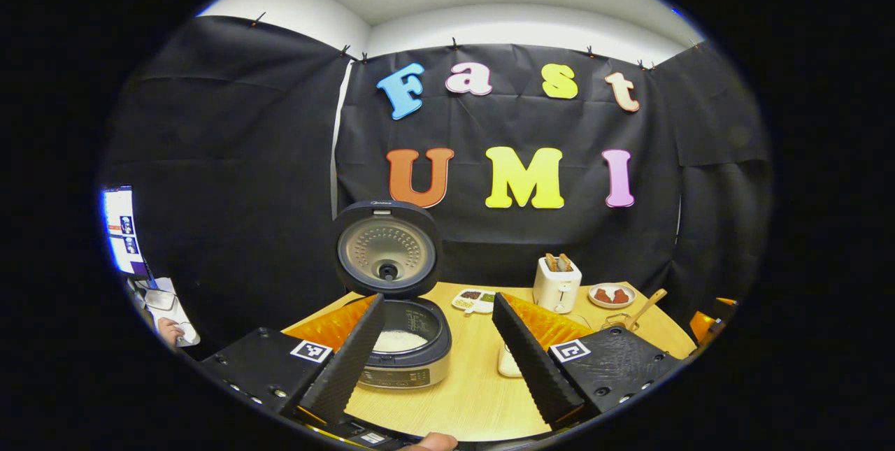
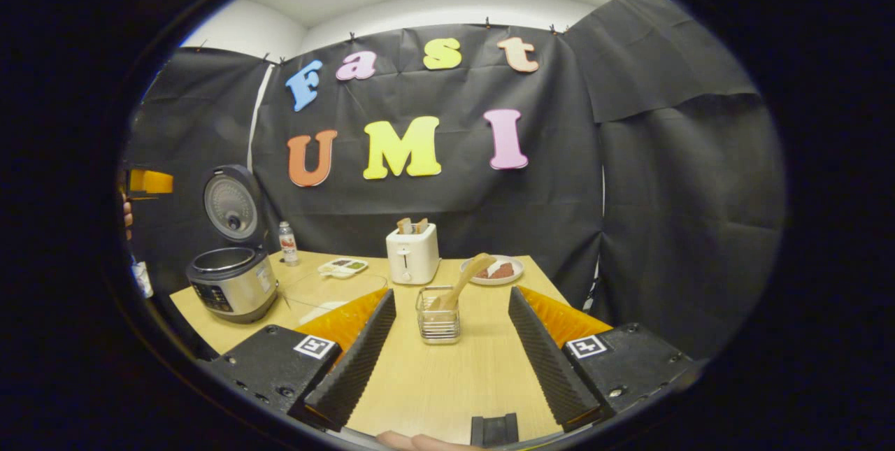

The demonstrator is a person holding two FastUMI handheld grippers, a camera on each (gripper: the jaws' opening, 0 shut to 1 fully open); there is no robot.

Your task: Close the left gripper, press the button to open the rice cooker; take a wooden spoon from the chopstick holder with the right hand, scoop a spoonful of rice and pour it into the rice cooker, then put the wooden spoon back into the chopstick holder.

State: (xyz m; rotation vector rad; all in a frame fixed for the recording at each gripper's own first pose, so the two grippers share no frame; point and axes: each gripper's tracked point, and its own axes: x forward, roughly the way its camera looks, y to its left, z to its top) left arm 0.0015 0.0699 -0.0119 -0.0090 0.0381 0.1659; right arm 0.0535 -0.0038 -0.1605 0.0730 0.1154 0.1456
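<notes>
With the rice cooker (image 1: 402,339) already standing open, its lid (image 1: 386,248) tipped up and white rice showing in the pot, the button press looks done. The wooden spoon (image 2: 463,282) sits in the chopstick holder (image 2: 438,324), leaning toward the back right, and rice already lies in the pot. So the task seems to be either at its end, with the spoon put back, or just ahead of the spoon pickup; the pictures do not settle which.

The right claw (image 2: 447,353) is spread wide and holds nothing. The chopstick holder stands on the table (image 2: 447,388) straight ahead of it, centred between the two fingers but a little beyond their tips, not touching either.

The left claw (image 1: 437,353) is also spread and empty. The rice cooker sits just ahead of it, toward its left finger, whose tip overlaps the pot's rim in the left gripper view. In the right gripper view the rice cooker stands well off to the left.
</notes>
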